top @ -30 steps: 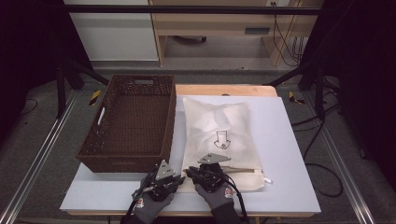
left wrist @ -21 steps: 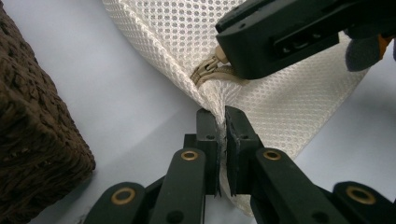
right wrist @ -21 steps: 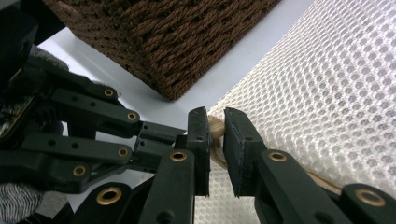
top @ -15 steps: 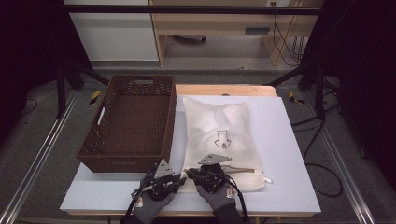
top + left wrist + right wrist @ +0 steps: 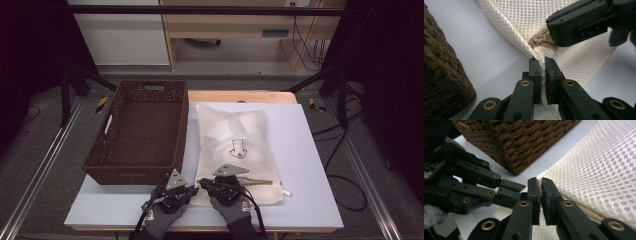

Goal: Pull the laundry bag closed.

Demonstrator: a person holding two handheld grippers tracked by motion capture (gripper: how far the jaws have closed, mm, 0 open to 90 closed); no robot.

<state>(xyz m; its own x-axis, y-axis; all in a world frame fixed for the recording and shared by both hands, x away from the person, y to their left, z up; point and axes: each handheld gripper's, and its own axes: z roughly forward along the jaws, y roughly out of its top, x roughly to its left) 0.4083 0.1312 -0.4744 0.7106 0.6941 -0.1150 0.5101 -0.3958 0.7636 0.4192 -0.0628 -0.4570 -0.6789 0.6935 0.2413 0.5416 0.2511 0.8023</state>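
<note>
While the left gripper pinches the mesh bag's corner beside the basket, the right gripper grips the zipper pull; the zipper runs rightward, away from the basket.

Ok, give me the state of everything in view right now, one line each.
Mesh bag: flat on the table, near-left corner pinched.
Zipper pull: at the bag's pinched corner; the bag looks zipped shut.
Left hand-held gripper: shut on the mesh bag's corner fabric.
Right hand-held gripper: shut on the mesh bag's zipper edge.
Wicker basket: upright, empty, left of the bag.
</note>
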